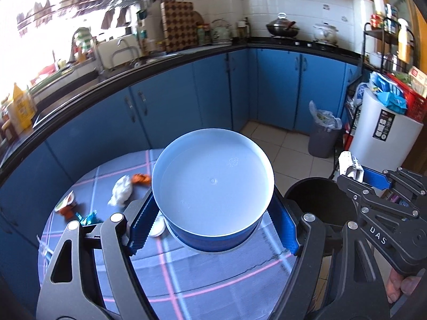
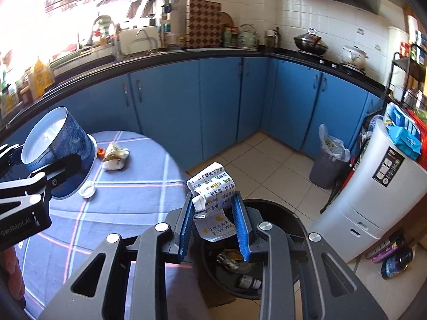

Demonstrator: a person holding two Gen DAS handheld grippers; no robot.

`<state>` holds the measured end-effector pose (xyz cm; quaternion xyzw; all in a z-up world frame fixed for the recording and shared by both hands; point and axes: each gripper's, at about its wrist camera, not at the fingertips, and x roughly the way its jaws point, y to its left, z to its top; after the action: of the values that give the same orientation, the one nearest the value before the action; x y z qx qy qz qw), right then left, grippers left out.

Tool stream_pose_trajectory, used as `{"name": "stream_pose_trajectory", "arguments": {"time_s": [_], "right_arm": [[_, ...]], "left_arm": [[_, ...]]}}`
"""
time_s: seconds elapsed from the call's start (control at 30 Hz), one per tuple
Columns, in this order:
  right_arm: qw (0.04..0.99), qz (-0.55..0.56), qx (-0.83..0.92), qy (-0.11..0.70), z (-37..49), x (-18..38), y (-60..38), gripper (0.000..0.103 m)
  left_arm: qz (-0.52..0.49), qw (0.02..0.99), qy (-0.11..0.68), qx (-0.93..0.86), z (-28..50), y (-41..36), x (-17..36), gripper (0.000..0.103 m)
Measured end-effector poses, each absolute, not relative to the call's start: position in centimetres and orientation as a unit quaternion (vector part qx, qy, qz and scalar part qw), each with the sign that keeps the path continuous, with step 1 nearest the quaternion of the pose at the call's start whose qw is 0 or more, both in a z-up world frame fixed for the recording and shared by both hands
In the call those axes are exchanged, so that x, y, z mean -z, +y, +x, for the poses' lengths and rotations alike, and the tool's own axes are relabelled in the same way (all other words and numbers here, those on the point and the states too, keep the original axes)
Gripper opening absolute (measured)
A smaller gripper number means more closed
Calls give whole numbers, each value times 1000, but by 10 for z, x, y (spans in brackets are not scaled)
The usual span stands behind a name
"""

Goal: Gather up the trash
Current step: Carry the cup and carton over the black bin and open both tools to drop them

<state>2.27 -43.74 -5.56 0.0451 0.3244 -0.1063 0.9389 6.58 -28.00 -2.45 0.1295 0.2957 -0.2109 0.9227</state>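
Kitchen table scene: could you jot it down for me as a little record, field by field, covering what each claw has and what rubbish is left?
left gripper: shut on the blue paper cup, mouth facing the camera, empty inside
right gripper: shut on the printed wrapper, held above the black bin
black bin contents: a small bottle and other scraps
rubbish on the table: crumpled tissue, orange scrap, small tub, teal foil, white lid
background: grey lined bin by the blue cabinets
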Motion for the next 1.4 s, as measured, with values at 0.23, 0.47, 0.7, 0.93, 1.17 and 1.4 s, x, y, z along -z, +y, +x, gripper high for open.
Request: {"name": "stream_pose_trajectory", "arguments": {"time_s": [0.23, 0.47, 0.7, 0.93, 1.17, 1.4], "right_arm": [[935, 61, 131, 324, 25, 61, -469, 28], [940, 93, 143, 295, 24, 59, -493, 77], [937, 102, 157, 295, 29, 64, -506, 77], [930, 115, 181, 298, 21, 71, -524, 77], [922, 123, 216, 297, 6, 72, -543, 77], [915, 139, 236, 297, -7, 75, -563, 77]], "left_arm": [[143, 916, 294, 233, 72, -315, 27, 76], [152, 910, 296, 248, 76, -341, 33, 76], [157, 906, 301, 254, 82, -355, 38, 76], [161, 900, 302, 270, 82, -372, 39, 76], [165, 889, 302, 302, 81, -405, 38, 77], [156, 886, 310, 308, 95, -432, 39, 97]]}}
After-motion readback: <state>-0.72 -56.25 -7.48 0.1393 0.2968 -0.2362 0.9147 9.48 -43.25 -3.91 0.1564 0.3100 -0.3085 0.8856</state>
